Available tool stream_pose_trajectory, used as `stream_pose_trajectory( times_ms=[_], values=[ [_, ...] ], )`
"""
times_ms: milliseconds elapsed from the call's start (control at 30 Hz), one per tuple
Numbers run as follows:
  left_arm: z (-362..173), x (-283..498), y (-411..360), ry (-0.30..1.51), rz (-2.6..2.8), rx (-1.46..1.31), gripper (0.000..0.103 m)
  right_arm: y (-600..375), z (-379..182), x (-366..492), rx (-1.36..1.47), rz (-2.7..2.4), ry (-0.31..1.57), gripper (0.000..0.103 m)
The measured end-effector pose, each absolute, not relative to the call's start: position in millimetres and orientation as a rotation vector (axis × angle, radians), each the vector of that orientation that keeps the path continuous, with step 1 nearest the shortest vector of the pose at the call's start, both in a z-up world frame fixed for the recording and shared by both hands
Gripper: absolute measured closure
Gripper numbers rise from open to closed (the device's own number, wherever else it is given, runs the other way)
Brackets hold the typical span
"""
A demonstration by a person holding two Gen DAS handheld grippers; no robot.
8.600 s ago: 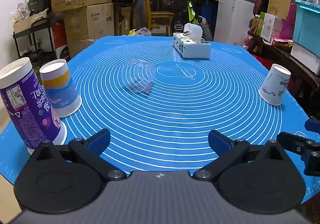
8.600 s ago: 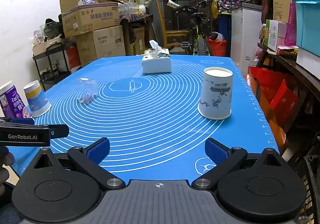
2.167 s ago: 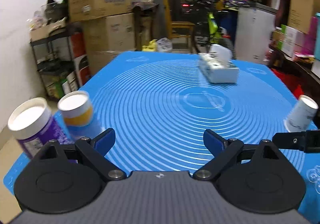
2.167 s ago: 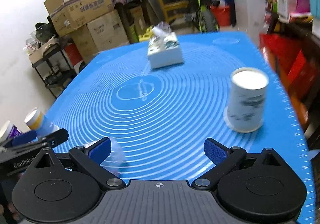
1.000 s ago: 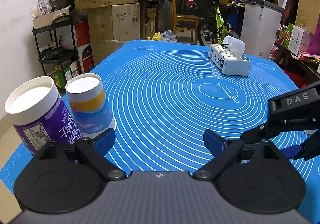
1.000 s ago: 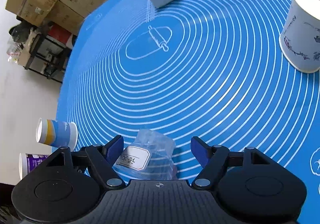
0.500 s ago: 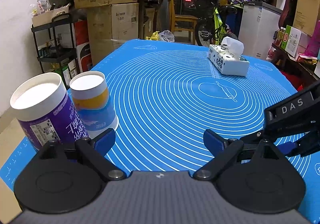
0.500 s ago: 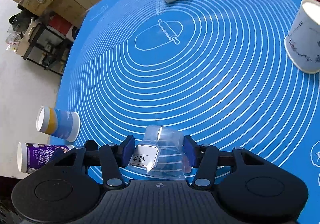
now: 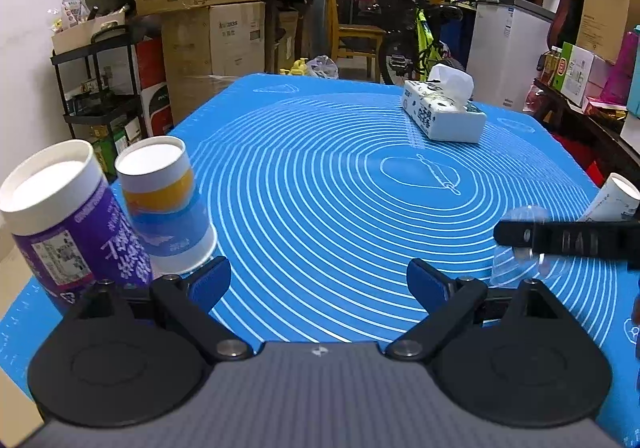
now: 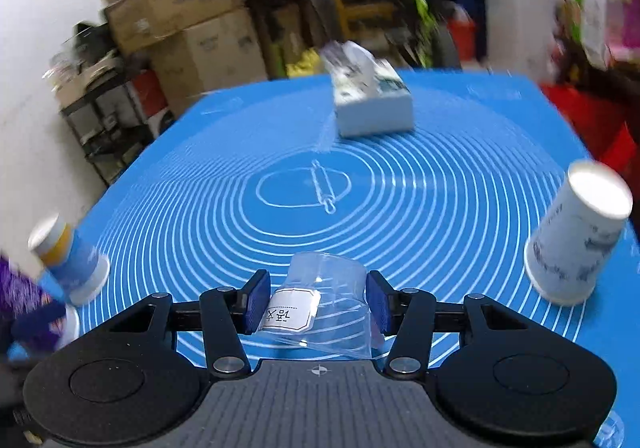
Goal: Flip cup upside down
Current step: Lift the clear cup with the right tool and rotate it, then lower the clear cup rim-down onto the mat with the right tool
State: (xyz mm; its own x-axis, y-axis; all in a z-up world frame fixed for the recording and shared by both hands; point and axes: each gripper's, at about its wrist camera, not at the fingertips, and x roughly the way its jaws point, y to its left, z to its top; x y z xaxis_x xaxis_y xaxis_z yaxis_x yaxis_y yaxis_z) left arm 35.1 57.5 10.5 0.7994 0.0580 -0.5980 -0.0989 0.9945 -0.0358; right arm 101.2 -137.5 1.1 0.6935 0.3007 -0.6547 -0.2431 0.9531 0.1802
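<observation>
Now right gripper [image 10: 318,304] jaws clamped on clear plastic cup [image 10: 326,300], left gripper [image 9: 318,282] jaws apart above blue mat [image 9: 320,184]

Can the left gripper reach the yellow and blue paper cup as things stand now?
Probably yes. The left gripper is open and holds nothing, and the yellow and blue paper cup stands just ahead of its left jaw on the blue mat. The purple cup stands close beside it, so the jaws have little room there.

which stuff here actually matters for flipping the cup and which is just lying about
In the job:
clear plastic cup
right gripper, shut on it
blue mat

Lying about:
left gripper, open
tissue box
white paper cup
yellow-and-blue paper cup
purple cup
</observation>
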Motion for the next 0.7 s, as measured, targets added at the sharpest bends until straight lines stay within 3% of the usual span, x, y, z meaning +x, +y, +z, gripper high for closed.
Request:
stream_pose_trajectory(
  times_ms=[167, 533, 600, 700],
  values=[
    [9.1, 34.4, 53.1, 0.649, 0.060, -0.069, 0.009, -125.4, 3.4, 62.1, -0.095, 0.331, 0.667, 0.048],
    [4.8, 28.4, 47.9, 0.683, 0.037, -0.072, 0.009, -133.8, -6.7, 32.8, -0.115, 0.346, 0.672, 0.051],
    [5.2, 26.7, 47.6, 0.687, 0.037, -0.080, 0.009, -134.3, -7.2, 32.7, -0.098, 0.346, 0.671, 0.050],
    [7.7, 23.2, 45.6, 0.688, 0.032, -0.089, 0.009, -137.4, -5.3, 29.2, -0.076, 0.355, 0.674, 0.040]
  ],
)
